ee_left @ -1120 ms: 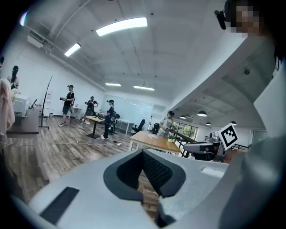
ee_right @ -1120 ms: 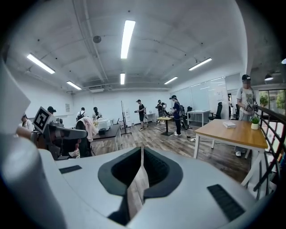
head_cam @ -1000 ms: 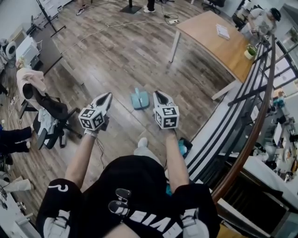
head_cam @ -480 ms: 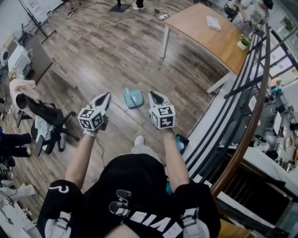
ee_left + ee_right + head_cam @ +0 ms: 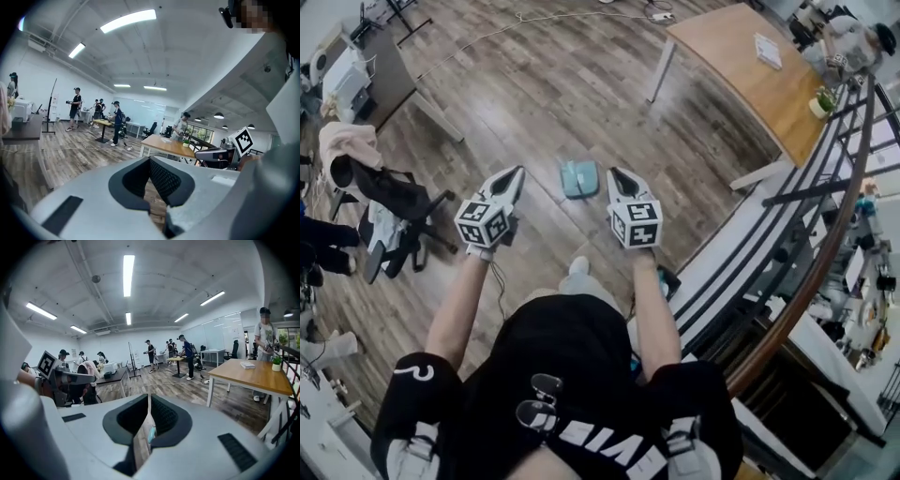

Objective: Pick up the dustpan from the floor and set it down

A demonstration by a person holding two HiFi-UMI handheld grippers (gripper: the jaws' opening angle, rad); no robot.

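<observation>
holds left tool (image 5: 517, 172) and right tool (image 5: 614, 174) closed tight and empty, flanking the dustpan (image 5: 579, 178) flat on the floor (image 5: 581, 84) at upper centre; probably lining up, since untouched as yet; must widen before any grasp.

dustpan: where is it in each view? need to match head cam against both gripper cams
Head view: the dustpan lies on the floor, upper centre of the picture.
Left gripper view: not in it.
Right gripper view: only a thin teal sliver, low centre, seen through the slit between the shut jaws of the right hand-held gripper; probably the dustpan.
Shared landmark: the wooden table, right of centre in the left gripper view, at right in the right gripper view.
</observation>
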